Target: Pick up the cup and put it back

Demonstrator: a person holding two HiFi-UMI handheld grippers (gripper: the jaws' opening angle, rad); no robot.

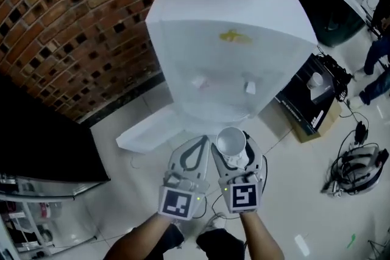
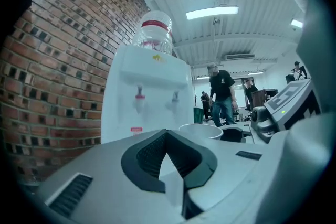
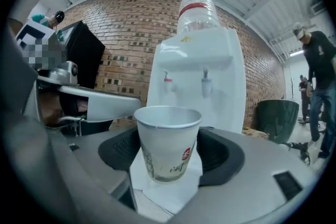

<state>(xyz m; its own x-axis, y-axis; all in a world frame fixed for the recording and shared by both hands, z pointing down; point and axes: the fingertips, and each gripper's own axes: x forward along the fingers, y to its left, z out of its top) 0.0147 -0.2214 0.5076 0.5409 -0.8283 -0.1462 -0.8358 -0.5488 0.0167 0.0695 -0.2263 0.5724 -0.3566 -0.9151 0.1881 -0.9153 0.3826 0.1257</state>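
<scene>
In front of the white water dispenser (image 1: 231,64), the right gripper (image 1: 234,152) is clamping an upright white paper cup (image 3: 168,139) between its pads, lower than the taps (image 3: 206,80). The left gripper (image 1: 200,144) is hanging just beside it, its jaws pressed together on nothing.
</scene>
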